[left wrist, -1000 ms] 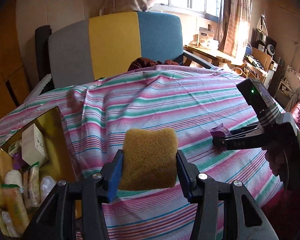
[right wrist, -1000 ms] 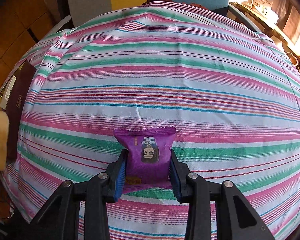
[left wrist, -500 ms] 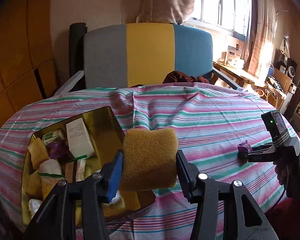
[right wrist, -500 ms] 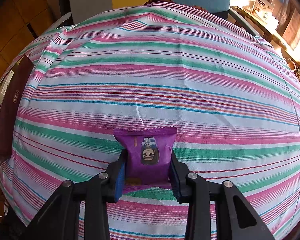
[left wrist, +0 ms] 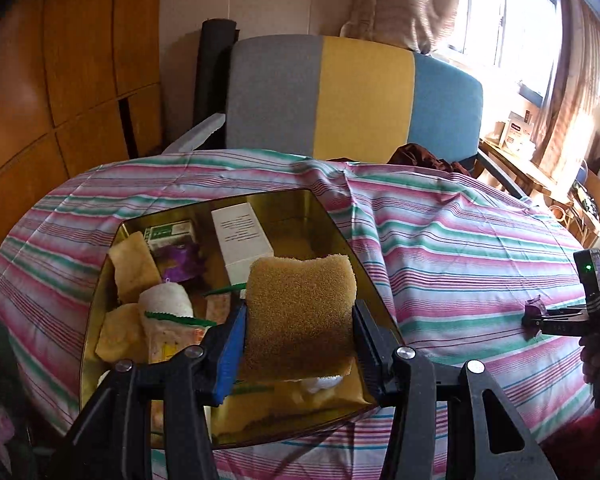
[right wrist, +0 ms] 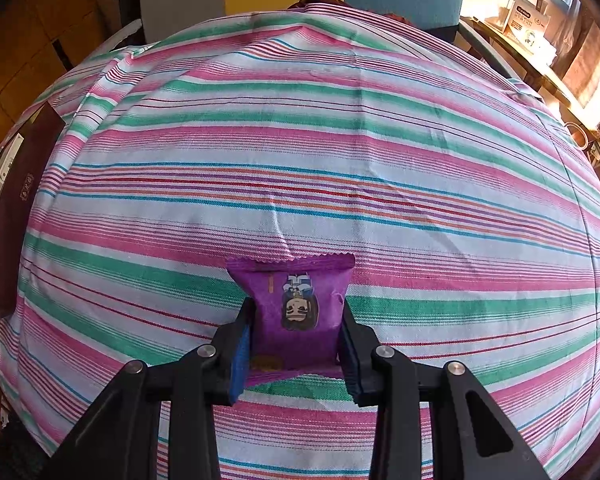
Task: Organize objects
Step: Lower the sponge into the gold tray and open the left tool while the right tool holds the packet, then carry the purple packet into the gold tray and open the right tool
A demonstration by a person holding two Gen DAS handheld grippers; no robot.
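Observation:
My left gripper (left wrist: 298, 338) is shut on a brown-yellow sponge (left wrist: 300, 308) and holds it above the near right part of a gold tin box (left wrist: 340, 236). The box holds a white carton (left wrist: 240, 240), a purple packet (left wrist: 178, 260), sponges and wrapped snacks. My right gripper (right wrist: 296, 340) is shut on a purple snack packet (right wrist: 296, 304) just over the striped tablecloth (right wrist: 340, 160). It also shows at the far right of the left wrist view (left wrist: 534, 318).
The tin's dark outer wall (right wrist: 12, 208) is at the left edge of the right wrist view. A grey, yellow and blue chair (left wrist: 352, 100) stands behind the table. A cluttered desk (left wrist: 520, 152) is at the right by the window.
My left gripper has swung left with the sponge, so the tin box now lies directly under it. The right gripper has barely moved and still holds the purple packet.

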